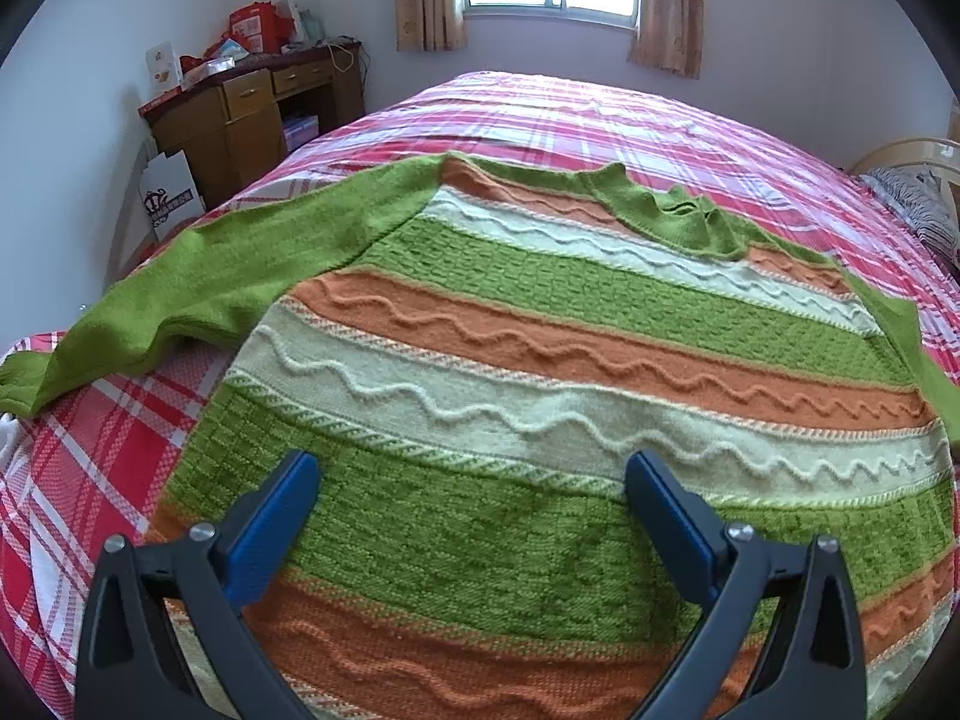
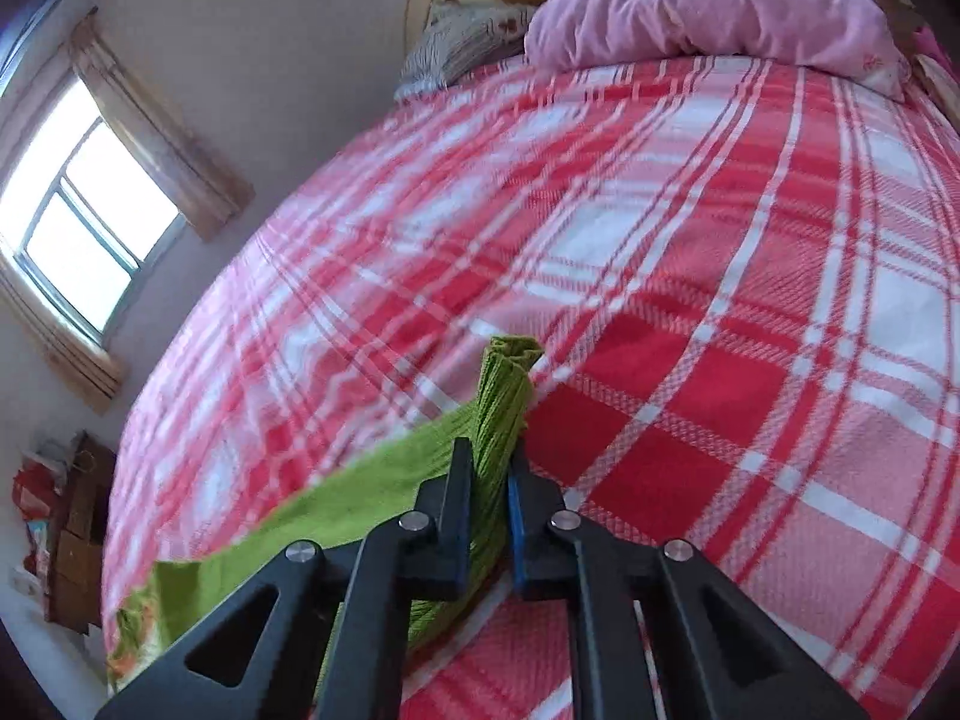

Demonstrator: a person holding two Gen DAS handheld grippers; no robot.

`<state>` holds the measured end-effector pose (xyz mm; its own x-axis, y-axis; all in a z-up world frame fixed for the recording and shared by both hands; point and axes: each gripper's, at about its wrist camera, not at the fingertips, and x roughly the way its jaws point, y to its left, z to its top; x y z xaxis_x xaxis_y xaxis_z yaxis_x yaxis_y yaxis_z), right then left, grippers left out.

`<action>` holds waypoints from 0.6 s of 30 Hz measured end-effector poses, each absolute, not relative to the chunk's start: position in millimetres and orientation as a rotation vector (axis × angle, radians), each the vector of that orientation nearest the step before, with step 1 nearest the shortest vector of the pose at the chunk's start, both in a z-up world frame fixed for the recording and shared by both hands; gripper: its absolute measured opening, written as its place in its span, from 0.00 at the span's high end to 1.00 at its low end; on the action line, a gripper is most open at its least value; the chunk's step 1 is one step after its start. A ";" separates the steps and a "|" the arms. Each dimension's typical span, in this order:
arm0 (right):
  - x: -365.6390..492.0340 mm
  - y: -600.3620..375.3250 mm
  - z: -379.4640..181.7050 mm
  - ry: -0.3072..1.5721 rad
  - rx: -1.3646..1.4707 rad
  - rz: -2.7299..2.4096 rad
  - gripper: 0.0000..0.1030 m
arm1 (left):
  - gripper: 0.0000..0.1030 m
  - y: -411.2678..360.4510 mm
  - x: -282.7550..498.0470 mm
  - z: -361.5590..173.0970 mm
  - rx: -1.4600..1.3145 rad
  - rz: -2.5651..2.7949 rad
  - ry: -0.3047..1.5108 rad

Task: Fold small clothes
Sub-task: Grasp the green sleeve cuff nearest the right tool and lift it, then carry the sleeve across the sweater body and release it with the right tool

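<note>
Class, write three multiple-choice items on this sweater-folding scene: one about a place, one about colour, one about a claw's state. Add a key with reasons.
1. Where does the striped sweater lie?
A. On the plaid bedspread
B. On the wooden desk
C. On the floor

2. What colour are the sweater's sleeves?
A. Orange
B. Cream
C. Green

3. What is the right claw doing?
A. Standing open above the bedspread
B. Shut on the green cuff
C. Shut on the pink pillow

Key:
1 A: the left wrist view shows plaid cloth around the spread sweater, with the desk away by the wall.
2 C: the sleeve stretching left is plain green; orange and cream appear only in the body stripes.
3 B: in the right wrist view the ribbed green cuff sticks up between the closed fingers, while the left claw stands open over the sweater's body.
</note>
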<state>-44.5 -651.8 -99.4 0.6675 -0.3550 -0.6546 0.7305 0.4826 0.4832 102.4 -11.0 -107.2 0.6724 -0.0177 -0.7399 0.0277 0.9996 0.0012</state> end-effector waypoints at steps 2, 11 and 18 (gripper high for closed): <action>-49.2 -642.8 -82.3 0.466 0.812 -0.685 0.91 | 0.00 -10.0 102.7 -107.2 0.013 -0.026 0.832; -15.3 -547.3 15.4 0.347 0.700 -0.432 0.91 | 0.00 -5.3 102.0 -104.6 0.016 -0.083 0.842; 47.1 -428.5 52.4 0.371 0.607 -0.175 0.91 | 0.00 28.6 84.1 -88.1 -0.006 -0.054 0.775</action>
<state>47.1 -428.5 52.4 0.9198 -0.0521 -0.3890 0.2672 0.8091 0.5234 84.1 28.6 -88.1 0.7132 -0.0508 -0.6992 0.0463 0.9986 -0.0252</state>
